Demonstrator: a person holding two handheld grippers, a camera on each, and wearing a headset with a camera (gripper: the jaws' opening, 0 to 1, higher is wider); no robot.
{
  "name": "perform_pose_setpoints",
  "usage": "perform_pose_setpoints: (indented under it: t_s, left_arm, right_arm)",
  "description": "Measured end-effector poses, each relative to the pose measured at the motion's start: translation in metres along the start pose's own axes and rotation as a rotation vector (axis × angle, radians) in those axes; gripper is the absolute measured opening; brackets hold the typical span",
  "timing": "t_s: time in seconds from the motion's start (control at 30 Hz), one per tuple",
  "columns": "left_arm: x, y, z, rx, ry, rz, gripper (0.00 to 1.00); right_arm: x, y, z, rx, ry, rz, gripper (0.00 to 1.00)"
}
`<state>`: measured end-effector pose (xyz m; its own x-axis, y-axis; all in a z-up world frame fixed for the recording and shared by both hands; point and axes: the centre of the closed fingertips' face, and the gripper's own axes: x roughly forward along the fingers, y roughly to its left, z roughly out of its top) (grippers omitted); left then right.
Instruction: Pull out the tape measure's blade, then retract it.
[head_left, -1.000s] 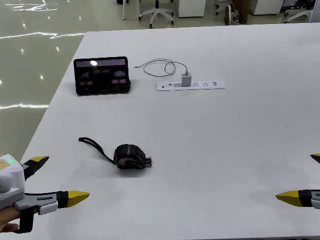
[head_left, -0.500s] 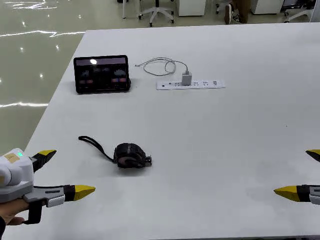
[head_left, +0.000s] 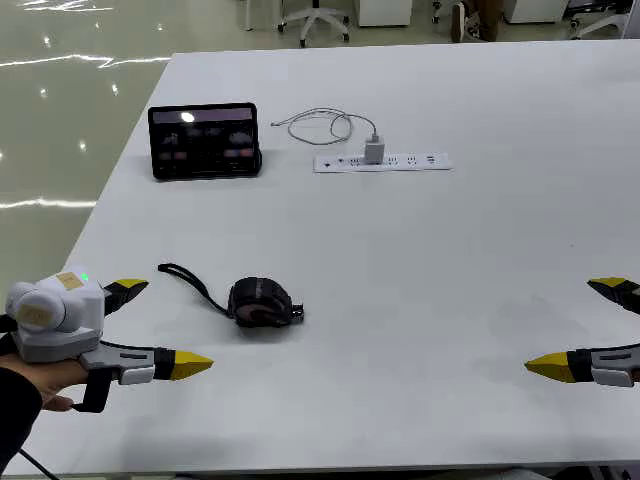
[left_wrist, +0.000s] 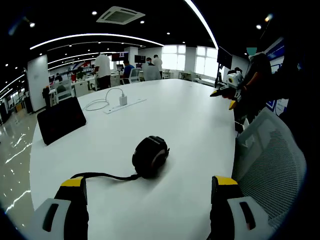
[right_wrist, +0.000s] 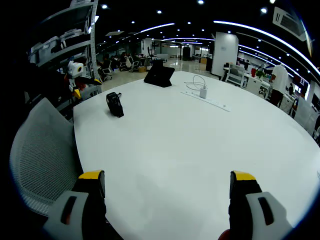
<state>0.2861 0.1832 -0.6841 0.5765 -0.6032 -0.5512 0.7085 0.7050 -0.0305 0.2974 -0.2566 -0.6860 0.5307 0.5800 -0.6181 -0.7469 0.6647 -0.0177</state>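
Our left gripper (head_left: 172, 323) has eased in toward the tape measure (head_left: 260, 302) since a second ago, and our right gripper (head_left: 562, 325) has crept inward too. Both have their jaws spread wide, grasping nothing. The white table (head_left: 450, 250) carries everything. A dark tablet (head_left: 204, 140) stands at 11 o'clock from the tape measure, and a power strip (head_left: 380, 162) lies at 1 o'clock. The tape measure lies at 2 o'clock from our left gripper, blade not drawn out, its strap (head_left: 185, 280) trailing toward 10 o'clock.
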Motion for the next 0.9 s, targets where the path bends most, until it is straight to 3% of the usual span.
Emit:
perform_pose_setpoints:
  t_s: [0.23, 0.27, 0.4, 0.5, 0.63, 0.9]
  left_arm:
    - [0.010, 0.008, 0.011, 0.055, 0.010, -0.023, 0.98]
    - [0.012, 0.004, 0.012, 0.082, 0.024, -0.055, 0.96]
    - [0.019, 0.005, 0.018, 0.126, 0.042, -0.065, 0.96]
    - [0.026, 0.006, 0.019, 0.136, 0.087, -0.073, 0.96]
    - [0.037, 0.003, 0.026, 0.180, 0.099, -0.102, 0.96]
    - [0.056, 0.006, 0.030, 0.296, 0.166, -0.144, 0.96]
  right_arm:
    - [0.016, 0.009, 0.007, -0.051, 0.007, 0.036, 1.00]
    - [0.020, 0.011, 0.009, -0.061, 0.008, 0.049, 1.00]
    - [0.030, 0.016, 0.014, -0.071, 0.007, 0.069, 1.00]
    - [0.037, 0.018, 0.020, -0.080, 0.002, 0.080, 0.99]
    - [0.045, 0.022, 0.030, -0.093, -0.003, 0.098, 0.99]
    - [0.060, 0.033, 0.044, -0.122, -0.009, 0.131, 0.99]
